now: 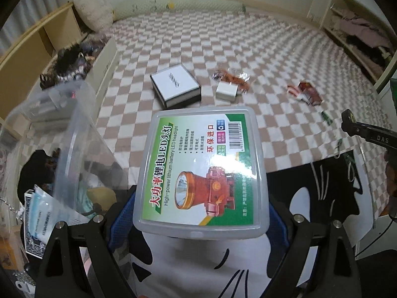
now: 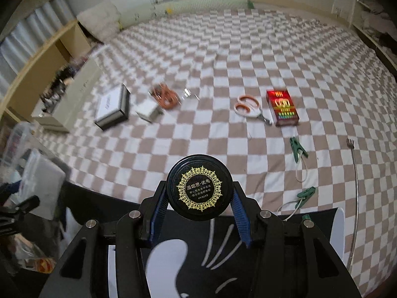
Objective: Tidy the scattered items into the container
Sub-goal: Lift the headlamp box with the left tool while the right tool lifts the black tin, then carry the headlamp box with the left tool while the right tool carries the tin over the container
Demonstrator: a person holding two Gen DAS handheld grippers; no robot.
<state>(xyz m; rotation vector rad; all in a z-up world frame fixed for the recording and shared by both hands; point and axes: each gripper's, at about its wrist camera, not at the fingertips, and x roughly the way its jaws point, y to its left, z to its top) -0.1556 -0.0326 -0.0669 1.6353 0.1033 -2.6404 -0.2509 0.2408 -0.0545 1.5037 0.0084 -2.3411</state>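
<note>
Left wrist view: my left tongs (image 1: 201, 211) clamp the headlamp case (image 1: 202, 166), clear bin (image 1: 74, 149) just left — carry-and-drop stage, I judge. My right tongs (image 2: 199, 204) pinch a black jar (image 2: 199, 187); scissors (image 2: 250, 106) lie far right.

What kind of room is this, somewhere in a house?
Most likely a bedroom: a wide bed under a checkered blanket, a pillow at its far corner, and open wooden shelving alongside, with clothes hanging opposite.
</note>
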